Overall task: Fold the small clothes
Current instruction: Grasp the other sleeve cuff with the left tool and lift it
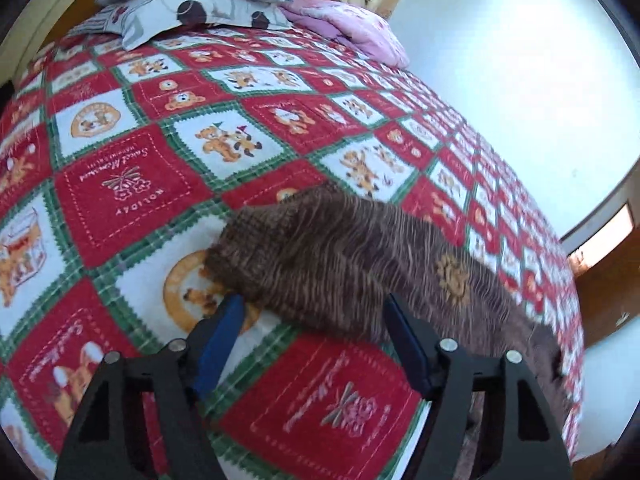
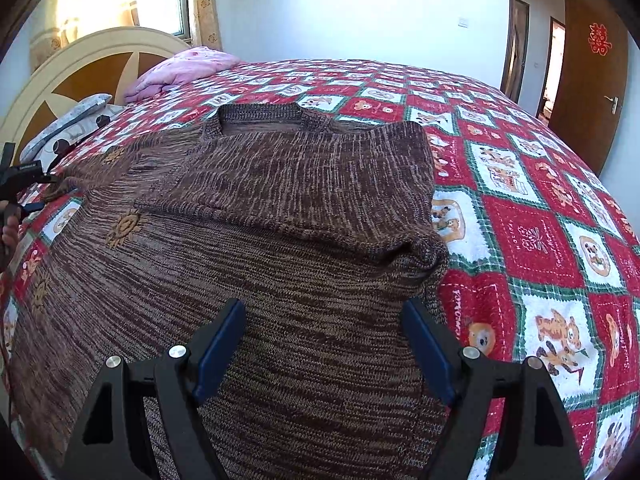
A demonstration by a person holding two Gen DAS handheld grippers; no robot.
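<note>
A brown knitted sweater (image 2: 248, 240) with small orange sun patches lies spread on the bed, its right sleeve folded across the chest and its collar at the far end. My right gripper (image 2: 324, 312) is open and empty, hovering over the sweater's lower body. In the left wrist view the sweater's left sleeve (image 1: 320, 256) lies on the quilt. My left gripper (image 1: 314, 306) is open, its fingers on either side of the sleeve's near edge. The left gripper also shows at the far left edge of the right wrist view (image 2: 20, 184).
The bed wears a red, white and green patchwork quilt (image 2: 532, 240) with bear pictures. Grey patterned pillows (image 1: 192, 4) and a pink blanket (image 1: 356, 24) lie at the cream headboard (image 2: 96, 52). A wooden door (image 2: 592, 92) stands at the right.
</note>
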